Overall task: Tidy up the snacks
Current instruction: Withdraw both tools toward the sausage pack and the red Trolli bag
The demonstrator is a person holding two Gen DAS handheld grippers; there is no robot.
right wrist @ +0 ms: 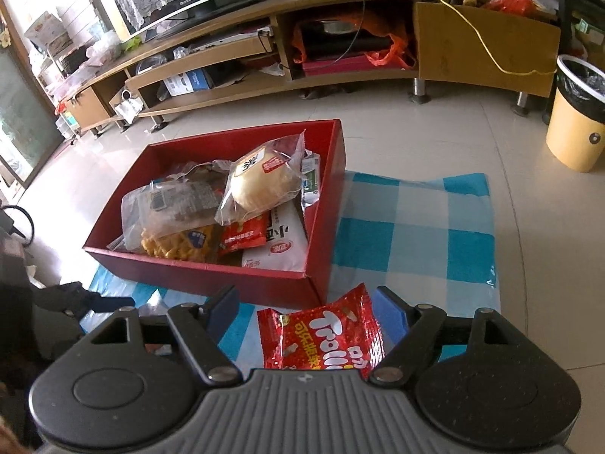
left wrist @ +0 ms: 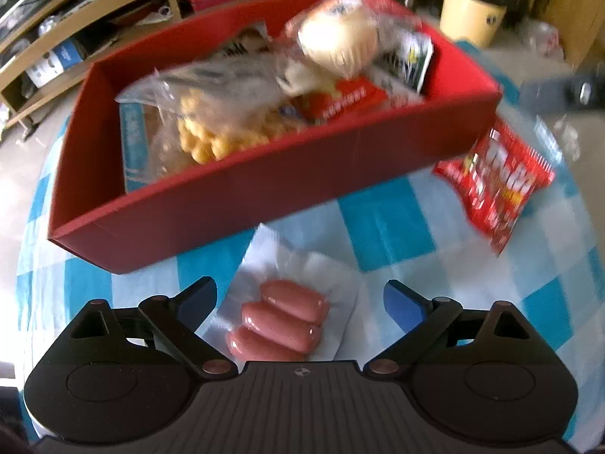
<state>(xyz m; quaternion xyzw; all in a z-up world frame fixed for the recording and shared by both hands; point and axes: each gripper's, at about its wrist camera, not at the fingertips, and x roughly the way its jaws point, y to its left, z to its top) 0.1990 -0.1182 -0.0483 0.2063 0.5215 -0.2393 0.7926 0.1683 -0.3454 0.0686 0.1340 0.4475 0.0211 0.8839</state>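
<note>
On the blue-and-white checked cloth [right wrist: 412, 227] spread over the surface, a red cardboard box [right wrist: 321, 204] sits loaded with snacks: a wrapped round bun [right wrist: 261, 183] on top, a clear bag of yellow puffed snacks [right wrist: 177, 242] at its 8 o'clock, and a small red packet [right wrist: 242, 236] below the bun. The left claw [left wrist: 300, 297] points steeply down with its jaws spread wide, pads clear of the vacuum-sealed pack of three sausages [left wrist: 280, 319] lying between them, just in front of the box's near wall. The right claw [right wrist: 306, 308] also stands open, its blue pads either side of a red Trolli candy bag [right wrist: 321, 335] without pressing it; that bag lies on the cloth at the box's 5 o'clock corner.
</note>
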